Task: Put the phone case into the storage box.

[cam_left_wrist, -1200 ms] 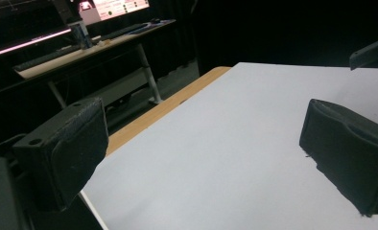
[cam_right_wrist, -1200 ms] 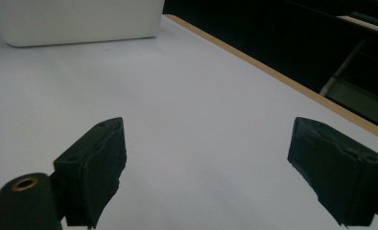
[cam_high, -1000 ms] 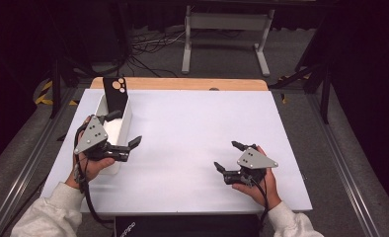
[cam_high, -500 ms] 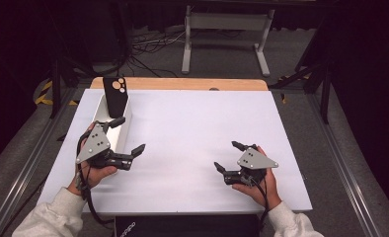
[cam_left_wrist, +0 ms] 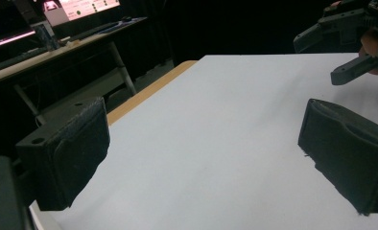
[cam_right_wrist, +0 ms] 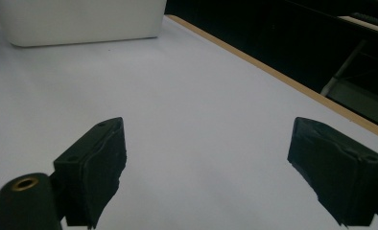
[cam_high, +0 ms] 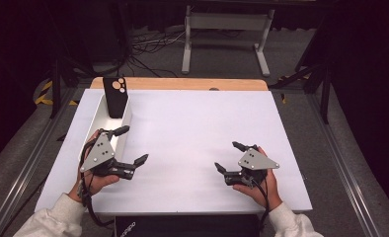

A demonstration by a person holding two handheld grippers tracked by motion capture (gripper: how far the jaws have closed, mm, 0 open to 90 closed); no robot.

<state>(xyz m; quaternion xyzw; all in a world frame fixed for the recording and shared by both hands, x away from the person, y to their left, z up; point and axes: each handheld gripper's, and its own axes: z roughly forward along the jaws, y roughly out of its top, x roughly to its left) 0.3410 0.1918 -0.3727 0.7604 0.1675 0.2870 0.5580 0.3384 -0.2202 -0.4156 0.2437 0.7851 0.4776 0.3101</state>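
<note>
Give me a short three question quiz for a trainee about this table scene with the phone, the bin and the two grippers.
1. True or false: the black phone lies flat on the table outside the white bin.
2. Which gripper is nearer the bin? A) left gripper B) right gripper
3. Fill in: the fingers of both grippers are spread ____, with nothing between them.

Key
1. False: it stands upright at the far end of the bin.
2. A: it is right beside the bin's near end.
3. Open.
</note>
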